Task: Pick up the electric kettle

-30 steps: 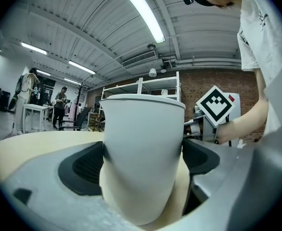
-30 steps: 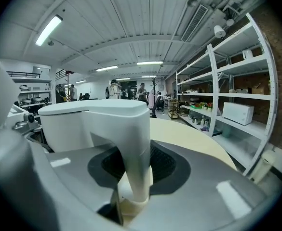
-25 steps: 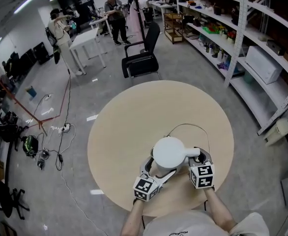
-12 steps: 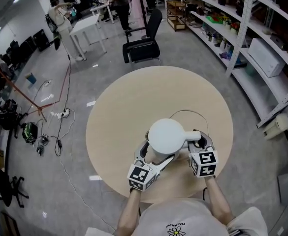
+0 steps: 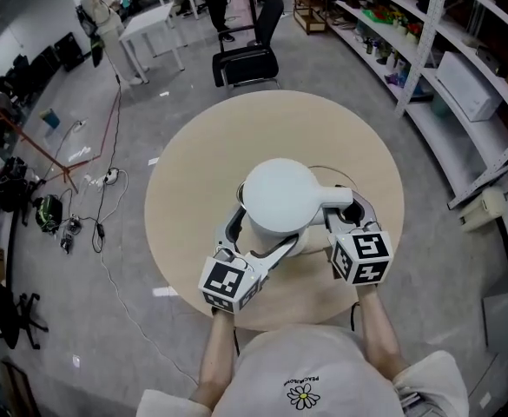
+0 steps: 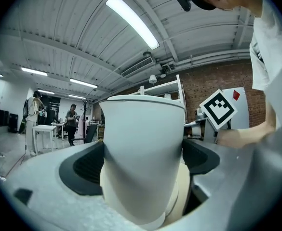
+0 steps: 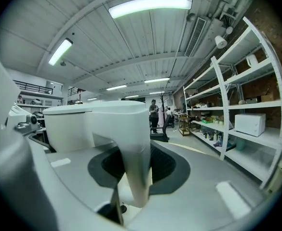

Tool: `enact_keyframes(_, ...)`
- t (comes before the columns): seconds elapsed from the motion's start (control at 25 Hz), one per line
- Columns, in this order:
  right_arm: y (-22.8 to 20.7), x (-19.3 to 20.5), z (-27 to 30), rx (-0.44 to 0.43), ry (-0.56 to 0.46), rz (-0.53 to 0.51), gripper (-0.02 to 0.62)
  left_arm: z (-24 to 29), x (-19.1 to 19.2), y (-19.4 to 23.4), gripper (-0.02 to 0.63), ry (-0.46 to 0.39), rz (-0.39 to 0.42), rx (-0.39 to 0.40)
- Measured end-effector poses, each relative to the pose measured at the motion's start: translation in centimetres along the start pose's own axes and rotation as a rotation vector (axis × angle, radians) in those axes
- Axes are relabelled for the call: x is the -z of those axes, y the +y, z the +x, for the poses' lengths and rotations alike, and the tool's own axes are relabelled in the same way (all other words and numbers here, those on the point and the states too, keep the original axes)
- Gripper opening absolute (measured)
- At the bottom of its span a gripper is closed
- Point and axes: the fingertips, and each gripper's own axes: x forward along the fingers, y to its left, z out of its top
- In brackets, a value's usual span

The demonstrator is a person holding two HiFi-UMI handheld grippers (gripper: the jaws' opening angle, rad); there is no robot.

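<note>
Lift step, I judge. The kettle point(image 5: 280, 196) hangs over the 6 o'clock part of the round table point(image 5: 193, 155), clamped from two sides. Left gripper point(image 5: 260, 237) is at its 7 o'clock, jaws closed round the white body. Right gripper point(image 5: 345, 215) is at its 4 o'clock, jaws closed on the handle point(image 5: 333, 196).

Next move calls for raising both hands together, level and matched, or the kettle twists.

Head view gives the placing over the table, not the contact. Left gripper view shows dark pads point(image 6: 80, 170) pressed on the body. Right gripper view shows the handle pinched. Can't tell if the bottom is clear of the table.
</note>
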Motion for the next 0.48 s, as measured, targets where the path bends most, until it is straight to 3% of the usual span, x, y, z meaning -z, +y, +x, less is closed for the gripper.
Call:
enact_keyframes(0.28, 1.0, -2.8, -1.3, -0.001, -0.048, -0.043, 0.109, -1.2, -1.7, -0.4, 0.509, -0.036, -0.015, -0.010)
enact_keyframes(0.48, 1.2, -3.9, -1.8, -0.016, -0.074, -0.036, 0.107, -1.3, -3.5, -0.7, 0.512, -0.060, 0.025, -0.015)
